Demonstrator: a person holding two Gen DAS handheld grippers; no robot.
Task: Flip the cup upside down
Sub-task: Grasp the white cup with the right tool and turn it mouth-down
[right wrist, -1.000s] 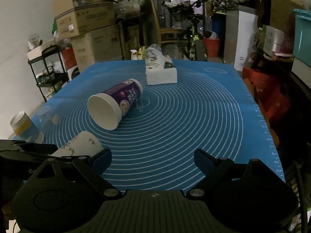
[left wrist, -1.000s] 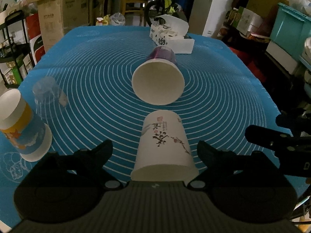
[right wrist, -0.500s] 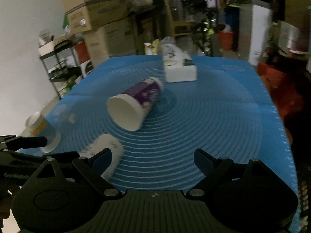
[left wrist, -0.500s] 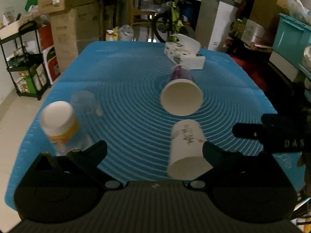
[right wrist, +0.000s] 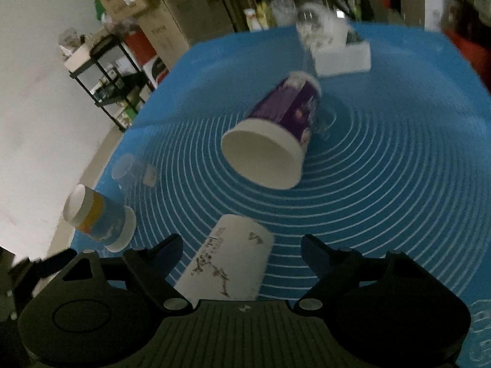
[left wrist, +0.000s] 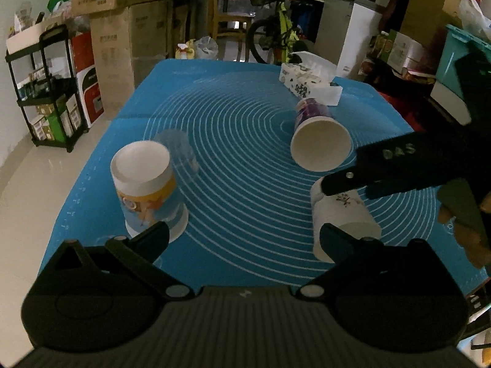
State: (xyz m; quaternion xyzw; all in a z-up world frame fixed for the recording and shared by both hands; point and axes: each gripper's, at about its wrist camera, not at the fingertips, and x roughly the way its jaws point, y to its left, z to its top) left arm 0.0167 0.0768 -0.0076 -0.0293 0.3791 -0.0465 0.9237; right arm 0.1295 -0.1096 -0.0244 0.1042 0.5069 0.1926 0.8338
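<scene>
So the white cup (right wrist: 228,263) with the ink-branch print is lying on its side near the front edge of the bench (left wrist: 245,141), blue mat over it. The right gripper (right wrist: 241,253) is lined up with it, fingers spread wide on either side of the cup body, not touching as far as I can tell. Looks like the approach-to-grasp step; next it needs to push in a bit, clamp the wall gently (paper, crushes easily) and rotate it rim-down. The left gripper (left wrist: 244,234) hangs above the front edge, fingers released, holding nothing. The purple cup (right wrist: 276,135) also lies on its side mid-bench, and the yellow-blue cup (left wrist: 147,190) sits upside down by the left edge.
</scene>
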